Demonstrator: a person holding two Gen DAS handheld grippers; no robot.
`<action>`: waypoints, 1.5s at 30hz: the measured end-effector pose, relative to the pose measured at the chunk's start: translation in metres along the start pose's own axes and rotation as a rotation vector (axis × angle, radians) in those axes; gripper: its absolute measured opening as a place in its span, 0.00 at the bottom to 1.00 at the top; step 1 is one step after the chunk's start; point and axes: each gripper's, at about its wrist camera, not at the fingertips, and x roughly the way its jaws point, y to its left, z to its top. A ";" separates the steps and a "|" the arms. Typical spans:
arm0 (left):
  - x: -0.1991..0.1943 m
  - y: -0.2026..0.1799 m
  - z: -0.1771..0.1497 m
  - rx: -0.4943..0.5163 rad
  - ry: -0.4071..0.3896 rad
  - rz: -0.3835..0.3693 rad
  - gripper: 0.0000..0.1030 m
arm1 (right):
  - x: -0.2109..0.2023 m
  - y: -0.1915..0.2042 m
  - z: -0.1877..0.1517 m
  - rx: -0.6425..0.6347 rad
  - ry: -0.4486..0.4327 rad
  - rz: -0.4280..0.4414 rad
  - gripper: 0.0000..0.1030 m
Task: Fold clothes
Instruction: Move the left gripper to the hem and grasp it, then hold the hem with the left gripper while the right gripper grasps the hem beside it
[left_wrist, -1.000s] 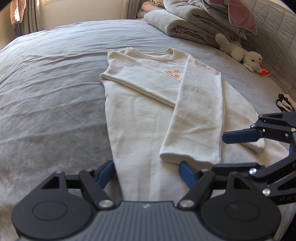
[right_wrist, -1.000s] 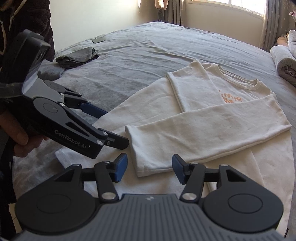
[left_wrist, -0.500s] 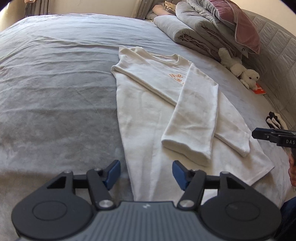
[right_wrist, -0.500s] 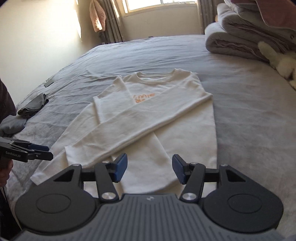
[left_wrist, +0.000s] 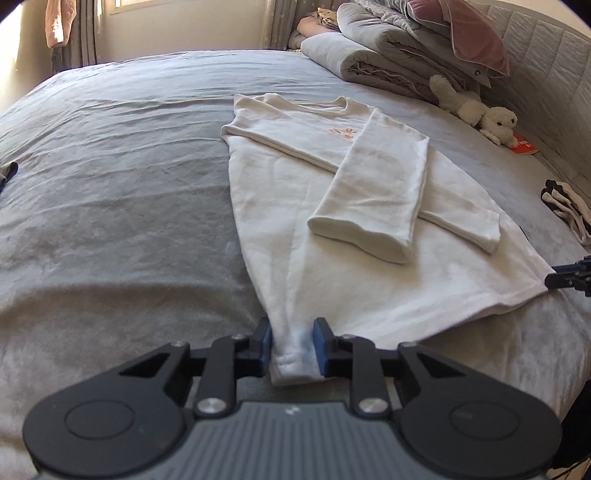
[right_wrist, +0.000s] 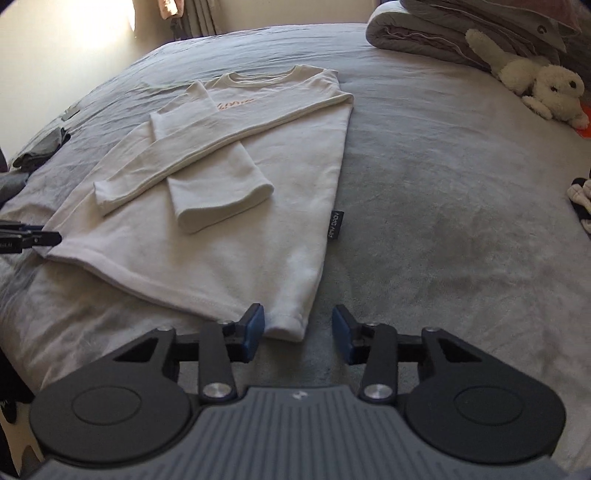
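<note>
A cream long-sleeved sweatshirt (left_wrist: 362, 229) with orange lettering lies flat on the grey bed, both sleeves folded across its front; it also shows in the right wrist view (right_wrist: 229, 206). My left gripper (left_wrist: 291, 349) is shut on the sweatshirt's near-left hem corner. My right gripper (right_wrist: 298, 330) is open, its fingers on either side of the near-right hem corner (right_wrist: 286, 326). The right gripper's tip shows at the right edge of the left wrist view (left_wrist: 569, 277), beside the hem.
A grey bedspread (left_wrist: 110, 206) covers the bed. Rolled duvets and a pink pillow (left_wrist: 406, 48) are stacked at the head. A white plush toy (right_wrist: 543, 85) lies by them. Striped cloth (left_wrist: 569, 210) lies at the right edge, dark clothes (right_wrist: 40, 151) at the left.
Both grippers moved down to the sweatshirt's hem corners. The left gripper closed on its corner. The right gripper stays open around its corner.
</note>
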 end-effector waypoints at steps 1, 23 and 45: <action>-0.001 0.000 0.000 0.002 -0.001 0.001 0.23 | -0.004 -0.001 0.003 -0.002 -0.023 -0.004 0.31; -0.012 0.022 0.008 -0.080 -0.002 -0.028 0.20 | 0.060 0.087 0.044 -0.298 -0.037 0.006 0.06; -0.012 0.025 0.008 -0.107 0.001 -0.048 0.20 | 0.017 0.057 0.036 -0.174 -0.096 -0.003 0.15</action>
